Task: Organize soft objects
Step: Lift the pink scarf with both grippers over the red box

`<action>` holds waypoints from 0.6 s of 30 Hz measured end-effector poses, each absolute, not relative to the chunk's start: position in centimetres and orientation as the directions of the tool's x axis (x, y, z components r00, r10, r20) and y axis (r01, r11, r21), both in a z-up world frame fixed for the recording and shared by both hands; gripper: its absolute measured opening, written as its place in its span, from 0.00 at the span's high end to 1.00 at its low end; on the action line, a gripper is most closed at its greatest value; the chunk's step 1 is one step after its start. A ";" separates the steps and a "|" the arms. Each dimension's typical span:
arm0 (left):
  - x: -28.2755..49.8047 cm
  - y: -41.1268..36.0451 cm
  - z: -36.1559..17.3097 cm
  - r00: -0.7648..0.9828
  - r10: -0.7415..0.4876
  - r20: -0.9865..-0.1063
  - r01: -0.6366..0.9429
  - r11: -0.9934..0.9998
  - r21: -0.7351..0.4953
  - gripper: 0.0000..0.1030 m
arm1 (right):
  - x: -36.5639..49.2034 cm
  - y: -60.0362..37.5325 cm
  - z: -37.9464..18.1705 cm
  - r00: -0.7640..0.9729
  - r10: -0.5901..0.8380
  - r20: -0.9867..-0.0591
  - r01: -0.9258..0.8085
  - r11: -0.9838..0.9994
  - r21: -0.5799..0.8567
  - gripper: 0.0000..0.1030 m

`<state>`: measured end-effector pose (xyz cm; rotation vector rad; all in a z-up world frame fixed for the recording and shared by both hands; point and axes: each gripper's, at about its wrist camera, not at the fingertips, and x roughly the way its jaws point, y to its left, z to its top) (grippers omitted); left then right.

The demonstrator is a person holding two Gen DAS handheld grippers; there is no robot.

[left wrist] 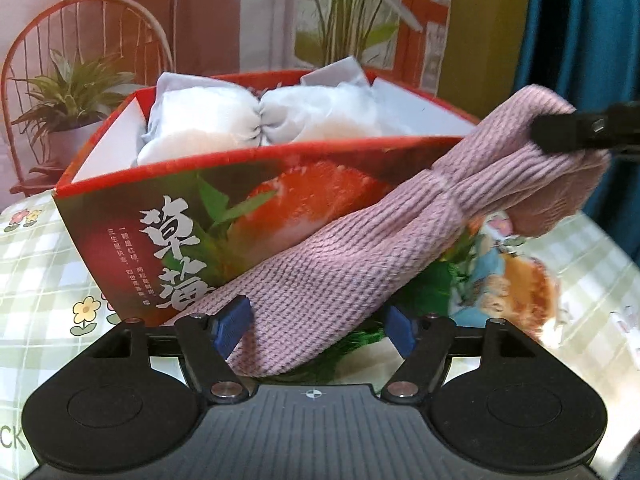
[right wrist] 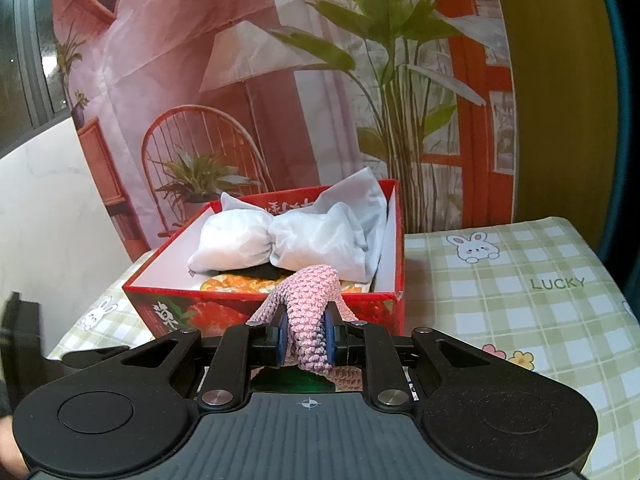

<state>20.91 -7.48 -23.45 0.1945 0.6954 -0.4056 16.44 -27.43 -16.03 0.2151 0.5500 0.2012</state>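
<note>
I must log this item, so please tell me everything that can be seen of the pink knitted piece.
The pink knitted piece is soft, ribbed and long, perhaps a sock. It stretches slantwise before the red strawberry box. The right gripper is shut on its upper end. Its lower end lies between the open fingers of the left gripper; whether they touch it is unclear.

A cloth bundle (right wrist: 280, 240) lies in the box (right wrist: 260, 300) on the table (right wrist: 520, 300), the knitted piece (right wrist: 310, 312) apparently draped over its front wall.

A staged home-like set rather than a real room: a printed backdrop (right wrist: 280, 100) of a lamp, chair and plants fills the upper frame. Below, a checked bunny tablecloth (right wrist: 520, 300) covers the table at lower right.
</note>
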 end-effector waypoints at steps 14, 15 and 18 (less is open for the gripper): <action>21.3 -6.0 -24.1 0.679 -0.324 -0.659 0.435 0.900 0.006 0.82 | 16.5 -27.9 -16.5 0.824 0.255 -0.505 -0.118 0.950 0.288 0.84; 21.1 -5.6 -24.0 0.679 -0.337 -0.653 0.437 0.899 -0.010 0.83 | 16.4 -27.8 -16.5 0.823 0.258 -0.506 -0.119 0.949 0.290 0.84; 20.4 -4.1 -23.1 0.685 -0.362 -0.633 0.419 0.906 -0.065 0.86 | 16.2 -27.6 -16.3 0.825 0.265 -0.499 -0.128 0.948 0.293 0.84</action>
